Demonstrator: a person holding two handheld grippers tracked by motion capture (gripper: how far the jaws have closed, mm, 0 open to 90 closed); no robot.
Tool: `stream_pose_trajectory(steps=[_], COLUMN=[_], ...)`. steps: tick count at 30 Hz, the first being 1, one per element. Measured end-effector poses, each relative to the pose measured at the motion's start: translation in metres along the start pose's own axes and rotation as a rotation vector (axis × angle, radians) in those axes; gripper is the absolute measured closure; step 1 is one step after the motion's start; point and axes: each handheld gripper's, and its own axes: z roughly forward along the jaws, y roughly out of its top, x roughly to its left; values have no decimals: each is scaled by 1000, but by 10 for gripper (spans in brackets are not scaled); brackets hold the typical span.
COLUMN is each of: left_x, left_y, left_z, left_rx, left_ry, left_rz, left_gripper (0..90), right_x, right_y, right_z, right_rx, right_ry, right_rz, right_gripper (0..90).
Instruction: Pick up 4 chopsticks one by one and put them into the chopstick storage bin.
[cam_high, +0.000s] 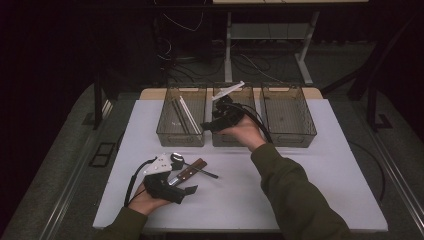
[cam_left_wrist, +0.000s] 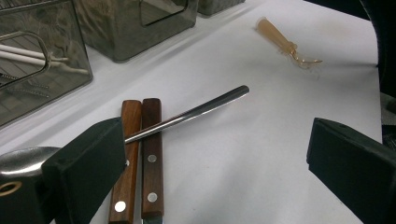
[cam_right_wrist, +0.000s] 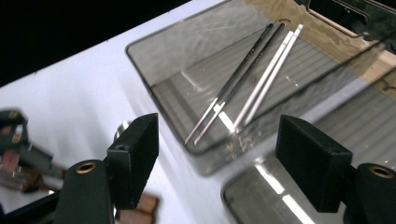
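My right gripper (cam_high: 209, 125) hovers at the near rims of the left bin (cam_high: 165, 131) and the middle bin (cam_high: 220, 141), its jaws open with nothing between them. In the right gripper view, this gripper (cam_right_wrist: 215, 172) looks down into the left bin (cam_right_wrist: 154, 74), where a dark pair of chopsticks (cam_right_wrist: 238, 79) and a white pair (cam_right_wrist: 271, 74) lie. My left gripper (cam_high: 181, 179) rests open at the table's front left. Between its jaws (cam_left_wrist: 215, 158) lie two wooden-handled knives (cam_left_wrist: 142, 158) with a steel spoon (cam_left_wrist: 187, 114) laid across them.
A third clear bin (cam_high: 287, 117) stands at the back right. A white utensil (cam_high: 227, 91) sticks up out of the middle bin. A pale amber plastic utensil (cam_left_wrist: 285, 42) lies on the white table (cam_high: 320, 180) beyond the knives.
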Motion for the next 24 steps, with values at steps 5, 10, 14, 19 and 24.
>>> stream_pose_trajectory(steps=[5, 10, 14, 19, 24], left_x=[0, 1, 1, 1, 0], left_y=[0, 0, 0, 0, 0], left_z=[1, 1, 2, 1, 1], left_rx=[4, 1, -2, -3, 3], left_ry=[-1, 1, 1, 6, 8], left_rz=[-4, -8, -11, -14, -9], left_gripper=[31, 32, 31, 31, 31], right_x=[-3, -5, -4, -1, -4], right_y=[-20, -37, -53, -72, -91], right_z=[-17, -32, -46, -58, -68], right_rx=[-21, -33, -56, -73, -73], right_ry=[11, 25, 38, 38, 23], right_rz=[-1, -12, -9, -10, -5], right_gripper=[302, 302, 302, 308, 316])
